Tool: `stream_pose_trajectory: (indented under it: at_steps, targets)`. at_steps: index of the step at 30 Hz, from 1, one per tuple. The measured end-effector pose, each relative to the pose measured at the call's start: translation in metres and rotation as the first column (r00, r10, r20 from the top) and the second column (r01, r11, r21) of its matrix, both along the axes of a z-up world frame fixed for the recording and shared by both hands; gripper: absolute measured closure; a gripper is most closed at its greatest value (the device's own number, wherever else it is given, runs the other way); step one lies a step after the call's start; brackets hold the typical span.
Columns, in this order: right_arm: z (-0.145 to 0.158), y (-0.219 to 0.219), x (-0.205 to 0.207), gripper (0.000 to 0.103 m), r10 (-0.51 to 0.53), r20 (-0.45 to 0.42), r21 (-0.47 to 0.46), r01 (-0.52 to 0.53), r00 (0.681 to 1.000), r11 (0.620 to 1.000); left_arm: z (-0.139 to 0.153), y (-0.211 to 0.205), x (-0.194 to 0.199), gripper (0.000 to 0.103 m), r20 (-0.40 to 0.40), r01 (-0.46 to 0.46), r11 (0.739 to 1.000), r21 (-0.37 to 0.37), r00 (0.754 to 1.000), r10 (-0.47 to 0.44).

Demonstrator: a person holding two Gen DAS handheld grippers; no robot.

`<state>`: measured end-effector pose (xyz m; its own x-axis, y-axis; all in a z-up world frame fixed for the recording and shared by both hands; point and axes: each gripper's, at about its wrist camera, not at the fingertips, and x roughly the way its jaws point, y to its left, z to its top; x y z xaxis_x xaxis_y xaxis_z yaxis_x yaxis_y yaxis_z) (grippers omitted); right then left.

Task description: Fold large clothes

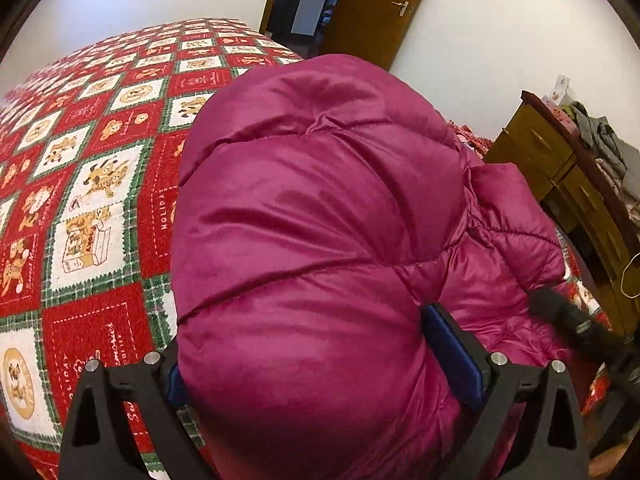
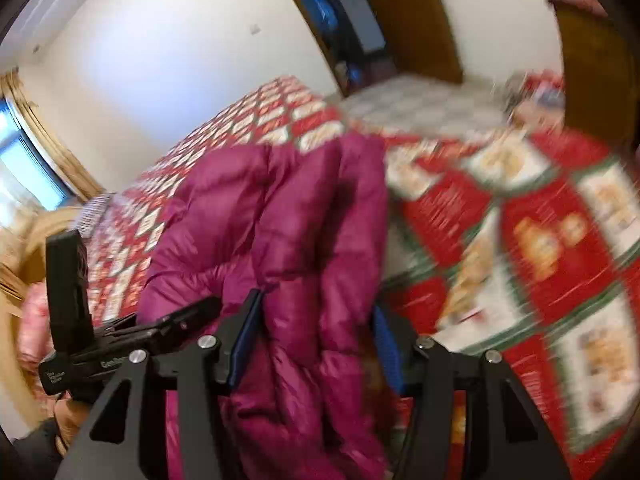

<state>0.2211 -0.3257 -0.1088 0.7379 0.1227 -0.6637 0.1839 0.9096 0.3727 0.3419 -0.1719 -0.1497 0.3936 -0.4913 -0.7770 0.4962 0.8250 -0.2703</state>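
Observation:
A puffy magenta down jacket (image 1: pixel 320 208) lies bunched on a bed with a red, white and green checked bedspread (image 1: pixel 92 200). My left gripper (image 1: pixel 316 360) stands with its jaws wide apart, and the jacket's bulging bulk fills the gap between the blue pads (image 1: pixel 452 352). In the blurred right wrist view the jacket (image 2: pixel 304 208) runs as a thick fold between my right gripper's (image 2: pixel 316 332) jaws. Its left pad (image 2: pixel 246 340) lies against the fabric, while its right pad (image 2: pixel 386 344) stands clear of it. The left gripper's black body (image 2: pixel 68 292) shows at the left there.
A wooden dresser (image 1: pixel 560 168) with clothes piled on top stands right of the bed. A brown door (image 1: pixel 372 4) hangs open at the back wall. The bedspread (image 2: pixel 540 240) stretches left and right of the jacket. A hand (image 2: pixel 68 420) is at the lower left.

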Motion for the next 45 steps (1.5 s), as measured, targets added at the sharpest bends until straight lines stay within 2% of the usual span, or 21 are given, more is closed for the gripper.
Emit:
stream_pose_trajectory:
  at_steps: [2, 4, 6, 7, 9, 13, 16, 21, 26, 29, 31, 33, 34, 38, 42, 44, 45]
  targets:
    - [0.023, 0.004, -0.004, 0.047, -0.064, 0.044, -0.119, 0.069, 0.997, 0.990, 0.000, -0.004, -0.004, 0.002, 0.025, -0.006, 1.000, 0.024, 1.000, 0.005]
    - [0.041, 0.010, -0.002, 0.047, -0.095, 0.085, -0.201, 0.110, 0.992, 0.973, 0.001, -0.009, -0.010, 0.002, 0.067, -0.009, 0.998, 0.061, 0.998, 0.005]
    - [0.047, 0.020, 0.011, 0.048, -0.059, 0.083, -0.229, 0.076, 0.995, 0.970, 0.001, -0.015, -0.014, 0.001, 0.107, -0.012, 0.995, 0.098, 0.994, 0.002]
    - [0.046, 0.025, 0.019, 0.061, -0.035, 0.066, -0.242, 0.050, 0.997, 0.969, 0.001, -0.017, -0.016, 0.001, 0.127, -0.014, 0.993, 0.119, 0.992, -0.001]
    - [0.035, 0.038, 0.040, 0.078, 0.020, 0.004, -0.272, -0.018, 1.000, 0.962, 0.000, -0.021, -0.020, 0.001, 0.164, -0.017, 0.988, 0.153, 0.986, -0.009]
    - [0.006, 0.040, 0.060, 0.078, 0.005, -0.095, -0.310, -0.035, 0.995, 0.950, -0.002, -0.022, -0.021, 0.001, 0.189, -0.027, 0.985, 0.169, 0.982, -0.005]
    - [-0.010, 0.029, 0.060, 0.078, -0.020, -0.142, -0.282, -0.021, 0.990, 0.959, -0.002, -0.022, -0.021, 0.001, 0.190, -0.028, 0.985, 0.170, 0.982, -0.005]
    - [-0.026, 0.024, 0.051, 0.081, -0.046, -0.123, -0.266, 0.012, 0.991, 0.964, -0.003, -0.025, -0.020, 0.001, 0.196, -0.029, 0.984, 0.178, 0.981, -0.006]
    - [-0.024, 0.035, 0.053, 0.081, -0.075, -0.135, -0.309, 0.030, 0.988, 0.951, -0.003, -0.027, -0.018, 0.001, 0.187, -0.036, 0.981, 0.188, 0.982, 0.000]
    - [-0.019, 0.040, 0.053, 0.077, -0.075, -0.167, -0.342, 0.014, 0.983, 0.940, 0.001, -0.026, -0.015, 0.001, 0.151, -0.021, 0.980, 0.197, 0.989, -0.009]
    - [-0.010, 0.042, 0.042, 0.067, -0.091, -0.180, -0.328, 0.028, 0.979, 0.944, 0.007, -0.018, -0.015, 0.001, 0.113, -0.002, 0.980, 0.197, 0.993, -0.021]
    - [-0.002, 0.045, 0.024, 0.060, -0.109, -0.156, -0.322, 0.054, 0.982, 0.945, 0.011, -0.011, -0.021, 0.001, 0.113, -0.004, 0.981, 0.196, 0.993, -0.019]
    - [0.004, 0.049, 0.010, 0.057, -0.121, -0.135, -0.333, 0.070, 0.983, 0.940, 0.013, -0.007, -0.025, 0.001, 0.126, -0.006, 0.980, 0.198, 0.992, -0.019]
    - [0.015, 0.067, -0.033, 0.055, -0.128, -0.072, -0.378, 0.091, 0.989, 0.921, 0.026, 0.006, -0.050, 0.001, 0.212, -0.026, 0.977, 0.212, 0.977, -0.021]
    - [0.015, 0.083, -0.071, 0.055, -0.163, -0.039, -0.361, 0.138, 0.986, 0.922, 0.037, 0.022, -0.084, 0.001, 0.286, -0.035, 0.976, 0.216, 0.958, -0.029]
    - [0.012, 0.091, -0.085, 0.048, -0.175, -0.024, -0.362, 0.155, 0.984, 0.919, 0.039, 0.033, -0.098, 0.001, 0.303, -0.038, 0.978, 0.206, 0.952, -0.027]
    - [0.011, 0.096, -0.091, 0.040, -0.176, -0.018, -0.366, 0.158, 0.984, 0.917, 0.040, 0.039, -0.106, 0.001, 0.306, -0.042, 0.979, 0.200, 0.952, -0.022]
